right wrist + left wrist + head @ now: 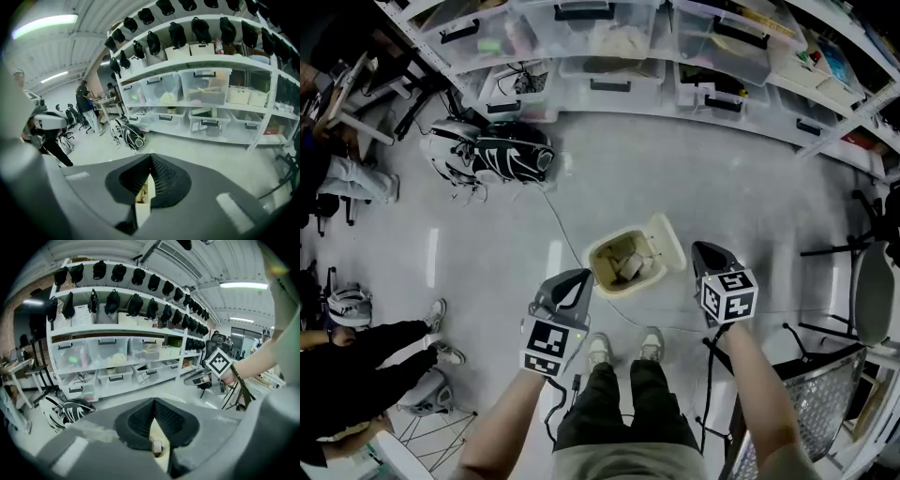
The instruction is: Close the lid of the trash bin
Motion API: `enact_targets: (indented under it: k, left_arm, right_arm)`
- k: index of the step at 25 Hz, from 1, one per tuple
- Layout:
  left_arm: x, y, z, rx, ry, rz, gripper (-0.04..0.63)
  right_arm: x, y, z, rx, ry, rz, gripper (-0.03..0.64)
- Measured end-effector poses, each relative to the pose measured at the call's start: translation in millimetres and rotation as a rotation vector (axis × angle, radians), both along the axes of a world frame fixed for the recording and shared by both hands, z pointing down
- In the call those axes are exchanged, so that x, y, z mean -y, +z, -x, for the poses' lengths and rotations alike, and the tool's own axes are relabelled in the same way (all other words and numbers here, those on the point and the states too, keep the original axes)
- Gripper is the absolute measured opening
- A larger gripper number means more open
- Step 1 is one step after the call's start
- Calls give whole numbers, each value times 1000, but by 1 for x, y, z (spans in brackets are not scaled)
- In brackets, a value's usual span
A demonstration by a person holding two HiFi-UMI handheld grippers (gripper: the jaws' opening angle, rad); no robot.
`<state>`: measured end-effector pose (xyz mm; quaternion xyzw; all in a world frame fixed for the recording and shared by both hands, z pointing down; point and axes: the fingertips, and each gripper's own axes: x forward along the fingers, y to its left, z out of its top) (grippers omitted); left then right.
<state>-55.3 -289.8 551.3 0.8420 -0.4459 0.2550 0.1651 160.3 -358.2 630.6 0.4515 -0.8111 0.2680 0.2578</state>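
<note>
Open lid (667, 238) on trash bin (602, 279); left tongs (580, 276), right tongs (700, 248) closed

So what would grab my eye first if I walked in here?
Probably the cream trash bin on the floor mid-frame, its lid flipped open with rubbish showing inside. The left gripper and right gripper hang either side of it, each carrying a black-and-white marker cube. Rows of clear storage boxes run along the top.

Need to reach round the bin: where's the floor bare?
Bare grey floor lies between the open beige trash bin and the shelf of clear crates. Crowded: black-and-white backpack at left, grey chair at right.
</note>
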Motion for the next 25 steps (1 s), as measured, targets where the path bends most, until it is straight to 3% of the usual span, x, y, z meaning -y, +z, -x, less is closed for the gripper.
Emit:
enact_targets:
  k: [6,13,25]
  left_arm:
    - [-7,79,-1,15,5,96,2]
    - [-13,112,12,17,-28,140,2]
    - [-66,140,72,7,-138,201,2]
  right_arm:
    - [5,91,-11,-52,4,93,3]
    - [6,115,0,-17,0,126,3]
    - [-49,150,120,-16,-224,212,3]
